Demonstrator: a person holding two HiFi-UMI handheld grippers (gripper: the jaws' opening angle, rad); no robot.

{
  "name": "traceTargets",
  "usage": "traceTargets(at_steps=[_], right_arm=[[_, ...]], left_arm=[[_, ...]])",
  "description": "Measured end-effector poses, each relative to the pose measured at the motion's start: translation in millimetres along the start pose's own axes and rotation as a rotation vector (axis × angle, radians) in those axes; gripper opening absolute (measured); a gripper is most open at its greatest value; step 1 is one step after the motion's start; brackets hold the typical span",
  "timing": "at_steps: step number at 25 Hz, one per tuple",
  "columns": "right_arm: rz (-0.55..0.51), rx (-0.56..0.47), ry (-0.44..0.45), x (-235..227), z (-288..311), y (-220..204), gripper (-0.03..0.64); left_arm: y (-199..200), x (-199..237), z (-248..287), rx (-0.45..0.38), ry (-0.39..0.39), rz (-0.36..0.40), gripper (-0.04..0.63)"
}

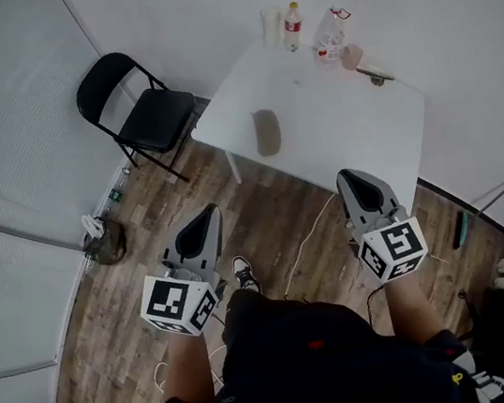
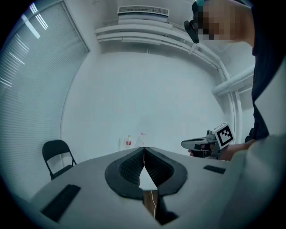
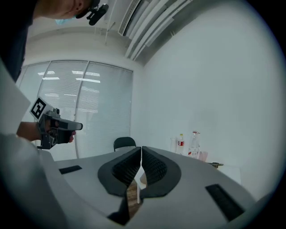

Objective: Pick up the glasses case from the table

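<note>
Grippers both clenched, jaws pressed together on nothing: my left gripper and right gripper hang side by side over the wood floor, short of the white tabletop. On it the glasses case, a brown oval, lies alone near the edge facing me, well apart from both grippers. At the far edge stand a red-labelled bottle and a clear bottle. A black folding chair stands left of the tabletop.
</note>
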State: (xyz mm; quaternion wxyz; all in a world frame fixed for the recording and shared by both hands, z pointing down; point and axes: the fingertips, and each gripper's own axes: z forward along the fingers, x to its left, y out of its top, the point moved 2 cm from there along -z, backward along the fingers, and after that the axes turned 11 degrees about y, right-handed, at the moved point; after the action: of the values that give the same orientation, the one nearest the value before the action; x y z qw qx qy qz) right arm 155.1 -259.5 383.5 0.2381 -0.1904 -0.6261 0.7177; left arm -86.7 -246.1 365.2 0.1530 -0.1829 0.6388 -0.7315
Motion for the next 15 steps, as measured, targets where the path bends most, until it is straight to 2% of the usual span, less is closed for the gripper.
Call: traceTargets(at_steps=[4,8,12,15], right_arm=[[0.002,0.029,-0.019,-1.2,57.4,8.5,0.023],[0.043,0.074,-0.085,-13.4,109.4,8.0,0.023],[0.071,0.122,-0.156,-24.5,155.4,2.2,0.023],[0.085,0.159,-0.176,-32.4,182.5,-7.3,0.023]], left_arm=[[6.5,53.0,34.1,0.001,-0.038,-0.02,0.023],[10.9,98.0,69.9,0.017,-0.078,-0.013,0.023],[4.2,136.0,98.7,0.043,-0.133,-0.007,0.023],[-4.4,157.3,116.9,0.064,-0.147,-0.008,0.023]])
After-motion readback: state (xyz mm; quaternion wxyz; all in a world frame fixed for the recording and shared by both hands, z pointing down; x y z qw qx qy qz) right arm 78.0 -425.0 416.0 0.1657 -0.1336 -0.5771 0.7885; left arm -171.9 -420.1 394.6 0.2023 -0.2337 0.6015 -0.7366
